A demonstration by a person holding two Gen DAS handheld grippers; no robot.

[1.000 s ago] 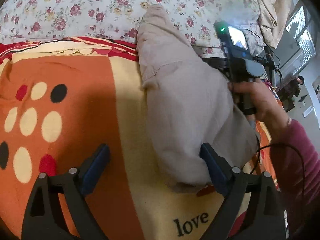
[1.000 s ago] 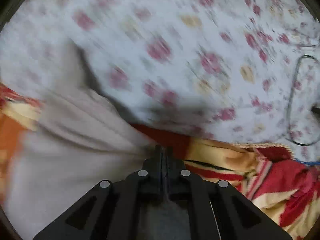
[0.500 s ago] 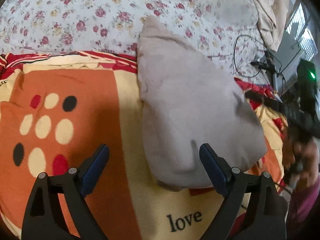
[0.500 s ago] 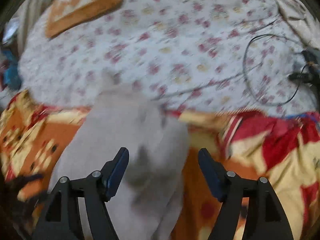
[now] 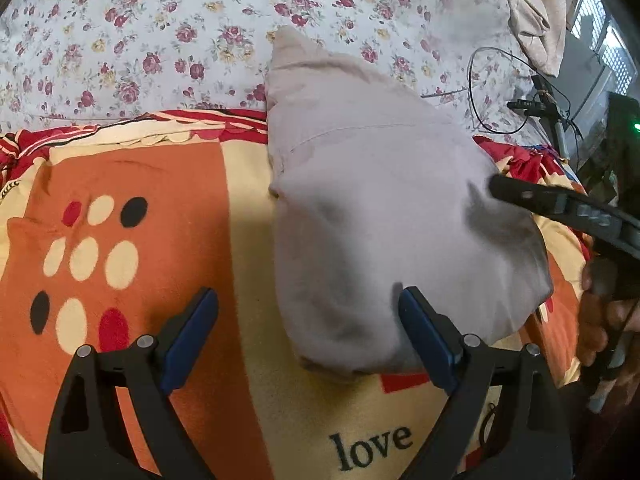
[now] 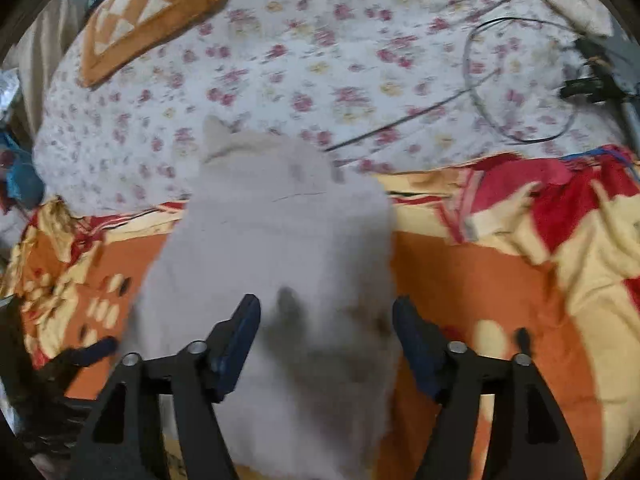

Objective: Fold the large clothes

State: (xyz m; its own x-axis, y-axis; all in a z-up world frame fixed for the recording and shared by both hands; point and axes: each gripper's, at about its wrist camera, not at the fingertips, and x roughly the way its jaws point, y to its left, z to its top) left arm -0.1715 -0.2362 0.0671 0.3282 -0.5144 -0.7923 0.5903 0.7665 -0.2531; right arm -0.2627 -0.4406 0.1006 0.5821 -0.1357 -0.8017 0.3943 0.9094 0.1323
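Released a moment ago, the folded grey garment (image 6: 272, 264) now lies free ahead of the right gripper (image 6: 326, 338), whose jaws have just been opening and stand apart around nothing. Left gripper (image 5: 308, 330) hovers spread wide, garment beyond its right fingertip. Orange patterned blanket (image 5: 120, 184) beneath; floral sheet (image 5: 160, 32) farthest.

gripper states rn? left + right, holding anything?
Left gripper: open, holding nothing; beige garment lies ahead.
Right gripper: open, its jaws have just been opening; above the garment, not gripping it.
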